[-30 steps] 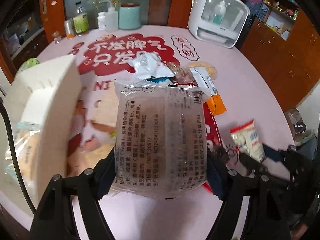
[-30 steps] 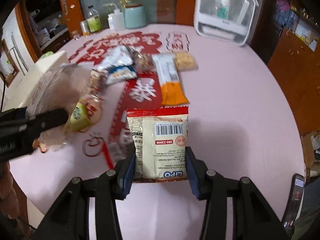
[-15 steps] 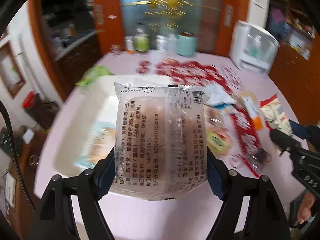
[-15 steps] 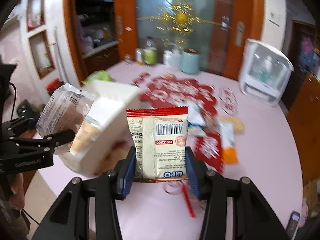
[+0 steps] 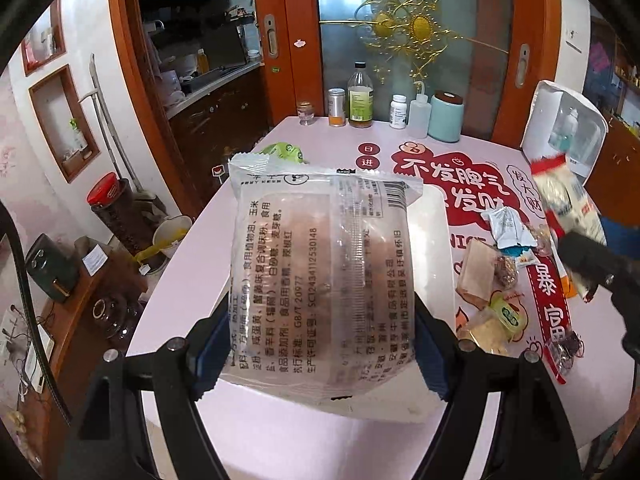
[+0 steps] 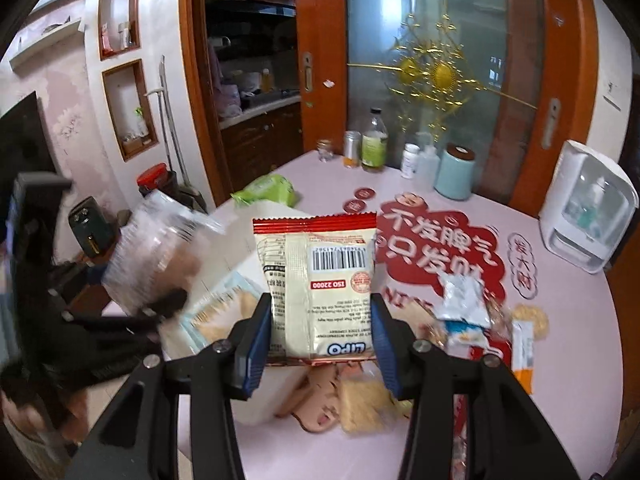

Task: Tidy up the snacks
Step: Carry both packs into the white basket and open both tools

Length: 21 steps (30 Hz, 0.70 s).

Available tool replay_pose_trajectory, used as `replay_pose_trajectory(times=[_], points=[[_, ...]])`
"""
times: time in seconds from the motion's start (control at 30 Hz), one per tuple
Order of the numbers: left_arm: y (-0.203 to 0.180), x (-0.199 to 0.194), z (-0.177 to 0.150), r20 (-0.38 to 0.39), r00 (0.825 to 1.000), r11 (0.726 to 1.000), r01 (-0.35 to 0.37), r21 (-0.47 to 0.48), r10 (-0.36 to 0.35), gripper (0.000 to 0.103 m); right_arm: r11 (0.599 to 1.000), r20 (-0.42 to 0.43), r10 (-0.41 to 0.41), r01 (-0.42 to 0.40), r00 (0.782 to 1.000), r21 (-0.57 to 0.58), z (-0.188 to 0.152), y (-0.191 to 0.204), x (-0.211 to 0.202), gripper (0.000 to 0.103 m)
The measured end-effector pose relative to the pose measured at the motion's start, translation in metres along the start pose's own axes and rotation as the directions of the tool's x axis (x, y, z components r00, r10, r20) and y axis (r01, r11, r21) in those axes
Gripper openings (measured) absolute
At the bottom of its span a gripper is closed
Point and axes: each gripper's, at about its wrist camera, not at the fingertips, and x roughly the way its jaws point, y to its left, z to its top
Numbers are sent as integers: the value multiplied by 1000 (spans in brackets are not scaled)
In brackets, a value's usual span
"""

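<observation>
So in your left wrist view, your left gripper [image 5: 324, 344] is clamped on a big clear plastic snack packet with black Chinese print [image 5: 324, 276], blue pads squeezing it from both sides. The packet stands upright and is held up above the pink round worktop [image 5: 280, 440], and it blocks most of the white rectangular storage bin [image 5: 434, 216] behind it, so you only catch the bin's far right corner. Off to the right, loose snacks sit on the red-and-white printed mat [image 5: 452, 176]: a small silver-and-blue pouch [image 5: 508, 226], a tan wrapped biscuit [image 5: 474, 276] and a little yellow-green packet [image 5: 506, 316]. Your right gripper [image 5: 592, 264] pokes in at the right edge, blurry, with its cream packet.

Over in the right wrist view, your right gripper [image 6: 320, 344] is clamped on a small cream snack packet with a red top edge, a barcode and a blue LiPO logo [image 6: 320, 284], also held upright off the worktop. Behind it and to the left is the white bin, with a pale blue-edged packet [image 6: 224, 308] lying inside. Your left gripper [image 6: 160, 304] is a blur on the left with the clear packet, above the bin's left end. At the far side of the worktop stand a mint-green lidded canister [image 6: 454, 176] and a white dispenser-style appliance [image 6: 584, 212].
</observation>
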Motion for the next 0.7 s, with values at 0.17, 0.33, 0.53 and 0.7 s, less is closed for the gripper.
replay_pose_trajectory(times=[0.17,0.33,0.53,0.7], points=[[2,28,11,-41,999,1000,1,-22,-2,78,1000,0,-3,3,1000,-19,21,15,25,47],[6,54,13,-86,996,999,6,-48,-11,79,999,-31,-20,19,999,-39,27,21,60,48],[11,72,12,-121,992,995,23,-93,-34,91,999,-130,37,-38,991,-3,21,14,101,51],[15,72,7,-131,991,994,26,-104,-40,96,993,-163,109,-102,981,52,7,3,112,56]])
